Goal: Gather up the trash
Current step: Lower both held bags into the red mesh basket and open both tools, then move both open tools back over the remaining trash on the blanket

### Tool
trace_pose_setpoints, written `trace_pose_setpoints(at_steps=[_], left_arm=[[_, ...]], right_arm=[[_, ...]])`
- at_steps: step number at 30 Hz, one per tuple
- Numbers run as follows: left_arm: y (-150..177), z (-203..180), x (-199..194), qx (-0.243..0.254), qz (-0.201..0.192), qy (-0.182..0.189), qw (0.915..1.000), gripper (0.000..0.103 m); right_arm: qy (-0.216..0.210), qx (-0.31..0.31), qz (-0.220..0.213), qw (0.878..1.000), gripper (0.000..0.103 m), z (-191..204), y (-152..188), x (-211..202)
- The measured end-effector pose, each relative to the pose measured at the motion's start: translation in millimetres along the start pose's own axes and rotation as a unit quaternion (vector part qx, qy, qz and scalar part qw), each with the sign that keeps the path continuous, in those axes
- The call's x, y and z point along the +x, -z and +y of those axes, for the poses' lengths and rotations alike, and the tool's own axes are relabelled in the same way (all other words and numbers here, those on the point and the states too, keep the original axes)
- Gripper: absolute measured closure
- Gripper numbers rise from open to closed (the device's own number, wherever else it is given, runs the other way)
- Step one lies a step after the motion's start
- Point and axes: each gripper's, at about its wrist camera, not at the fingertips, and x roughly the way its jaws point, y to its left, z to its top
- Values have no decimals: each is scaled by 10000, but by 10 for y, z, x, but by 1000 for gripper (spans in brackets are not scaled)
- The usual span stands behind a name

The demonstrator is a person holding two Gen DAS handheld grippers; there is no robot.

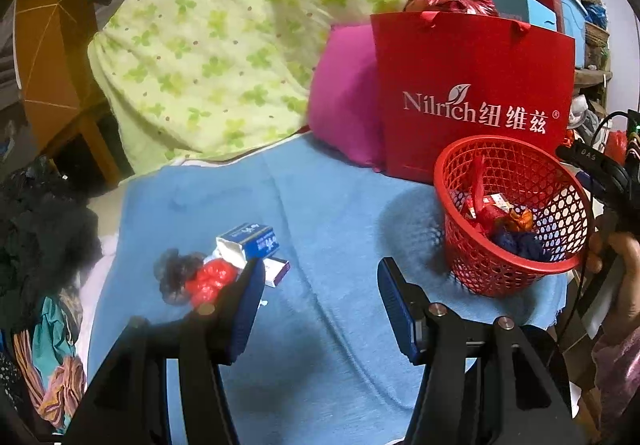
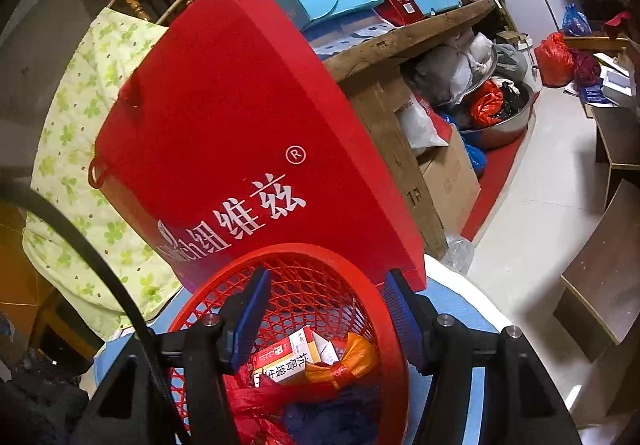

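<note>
Left gripper (image 1: 320,285) jaws apart, nothing between them, over the blue blanket (image 1: 320,205). Just past its left finger: small trash pile on the blanket, a red wad (image 1: 210,281), a dark clump (image 1: 176,273), a blue-white box (image 1: 250,239), a flat carton (image 1: 278,271). Right gripper (image 2: 324,309) also parted and empty, over the red basket (image 2: 384,309), which holds a carton (image 2: 288,355), orange wrapper (image 2: 356,359) and red plastic. Behind the basket stands a red bag (image 1: 472,93), then a pink pillow (image 1: 344,97) and green quilt (image 1: 208,37).
</note>
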Motion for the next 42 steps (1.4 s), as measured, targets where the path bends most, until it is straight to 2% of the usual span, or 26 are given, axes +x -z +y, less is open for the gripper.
trace_pose_setpoints(at_steps=[6, 13, 17, 21, 25, 32, 42], left_arm=[[43, 147, 27, -113, 35, -103, 9999, 44], [89, 308, 4, -288, 24, -190, 9994, 44], [117, 412, -39, -395, -17, -228, 9990, 44], [143, 541, -85, -511, -49, -290, 9983, 44], [190, 680, -128, -605, -74, -379, 9974, 44], [306, 946, -184, -855, -62, -509, 9950, 44], [447, 1224, -193, -1125, -22, -607, 9918, 44]], right_arm=[[25, 88, 19, 10000, 40, -110, -9, -207], [-36, -357, -494, 9981, 40, -26, -161, -778], [-397, -753, -739, 9936, 40, 292, -247, -1104], [-939, -1086, -718, 9870, 40, 682, -214, -1278], [-1511, -1502, -478, 9759, 40, 1110, -57, -1381], [-2142, -2081, 60, 9544, 40, 1736, 400, -1401], [-2493, -2593, 615, 9310, 40, 2270, 937, -1270]])
